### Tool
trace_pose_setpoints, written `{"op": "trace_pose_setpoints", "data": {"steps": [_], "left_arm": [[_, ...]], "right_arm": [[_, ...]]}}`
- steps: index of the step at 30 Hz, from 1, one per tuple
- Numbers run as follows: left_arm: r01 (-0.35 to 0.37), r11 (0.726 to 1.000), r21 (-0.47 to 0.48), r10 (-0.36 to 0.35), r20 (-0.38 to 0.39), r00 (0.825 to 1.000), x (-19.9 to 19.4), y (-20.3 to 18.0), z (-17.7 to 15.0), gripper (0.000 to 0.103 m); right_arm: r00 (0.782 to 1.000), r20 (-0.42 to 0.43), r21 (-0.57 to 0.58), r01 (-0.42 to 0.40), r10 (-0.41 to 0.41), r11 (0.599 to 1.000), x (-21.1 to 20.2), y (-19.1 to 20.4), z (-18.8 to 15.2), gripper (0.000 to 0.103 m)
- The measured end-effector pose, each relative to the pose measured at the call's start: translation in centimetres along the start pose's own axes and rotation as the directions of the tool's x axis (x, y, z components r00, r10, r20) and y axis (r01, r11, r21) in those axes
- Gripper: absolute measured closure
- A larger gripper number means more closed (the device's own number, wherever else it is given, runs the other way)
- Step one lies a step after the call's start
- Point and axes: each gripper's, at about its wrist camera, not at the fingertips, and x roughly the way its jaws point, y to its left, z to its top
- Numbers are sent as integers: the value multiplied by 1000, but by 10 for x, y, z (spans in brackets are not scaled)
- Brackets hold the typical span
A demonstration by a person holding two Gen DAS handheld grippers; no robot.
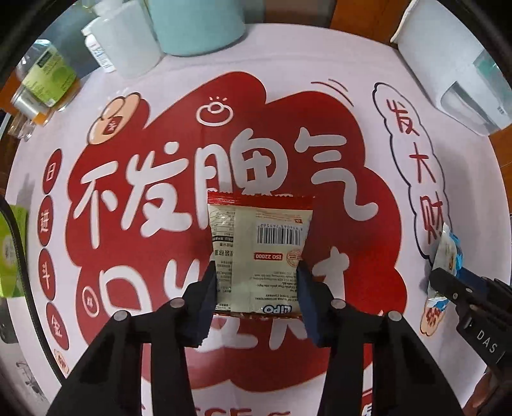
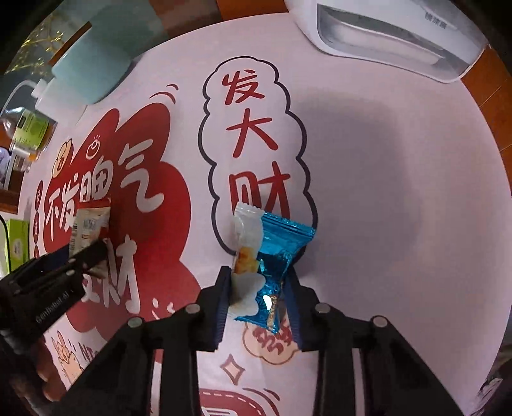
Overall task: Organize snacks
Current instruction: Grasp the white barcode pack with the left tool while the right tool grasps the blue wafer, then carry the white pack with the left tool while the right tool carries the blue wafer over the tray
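Two grippers, both pointing steeply down at the printed table mat — you have a snack in each. Your left gripper has its blue pads closed on the sides of a red-and-cream snack packet, lying back side up with its barcode showing; the pads pinch its lower half, and the packet sits over the big red cloud design in the middle of the mat. Your right gripper is clamped on two small pieces at once — a blue foil candy wrapper and a white wrapper with an orange filling, pressed side by side between the pads, right below the white bubble with red characters. From the left wrist view, that right gripper shows at the right edge with the blue and white wrappers sticking out of it. From the right wrist view, the left gripper shows at the left with the cream packet in it. Along the far edge of the mat stand a pale teal container, a white bottle, a green-labelled jar, and a white appliance.
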Motion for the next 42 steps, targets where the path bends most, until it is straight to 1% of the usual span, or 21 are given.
{"op": "trace_pose_setpoints", "data": {"steps": [2,4,6,9,12,14,15,17,21,24,28,31,32,35,38,40,42], "left_arm": [[-3,1000,4,3,15,1000,-12,1,-5,59],[9,1000,13,-9,26,1000,-32,1,-13,59],[0,999,35,-1,53,999,-57,2,-21,59],[-6,999,53,0,99,995,-100,7,-30,59],[-9,998,62,0,151,989,-154,13,-49,59],[-15,998,68,2,187,982,-190,17,-68,59],[-17,997,70,3,198,980,-201,19,-72,59],[-25,997,78,7,230,973,-231,21,-92,59],[-36,994,100,6,283,959,-285,23,-143,59],[-44,993,112,7,315,949,-316,24,-181,58],[-58,989,139,7,347,938,-343,24,-224,58],[-98,983,157,31,382,924,-355,22,-253,58],[-100,982,159,32,385,922,-357,23,-261,58],[-73,984,161,6,381,925,-361,27,-286,58],[-69,983,168,-2,385,923,-357,29,-307,58],[-64,983,172,-7,384,923,-352,29,-323,58],[-42,984,174,-26,372,928,-346,31,-339,58]], "right_arm": [[1000,14,-2,-14,15,1000,-9,0,-7,71],[999,27,-11,-30,30,999,-24,0,-12,71],[998,52,-27,-42,44,999,-45,3,-20,71],[993,98,-54,-64,69,996,-82,9,-32,71],[986,142,-89,-77,90,993,-119,7,-39,71],[978,176,-119,-90,110,989,-149,13,-50,71],[975,189,-132,-94,118,987,-160,16,-55,71],[967,215,-162,-106,140,981,-186,19,-72,71],[950,251,-220,-131,185,967,-230,26,-113,71],[938,268,-259,-148,218,954,-257,32,-146,71],[925,288,-301,-158,248,940,-279,37,-185,71],[917,294,-315,-172,269,933,-291,36,-213,71],[916,293,-317,-178,275,932,-293,35,-221,71],[908,302,-335,-184,290,924,-300,34,-250,71],[902,304,-356,-191,306,915,-302,35,-278,71],[901,300,-367,-193,313,910,-301,35,-296,71],[902,291,-375,-199,319,905,-298,36,-312,71]]}}
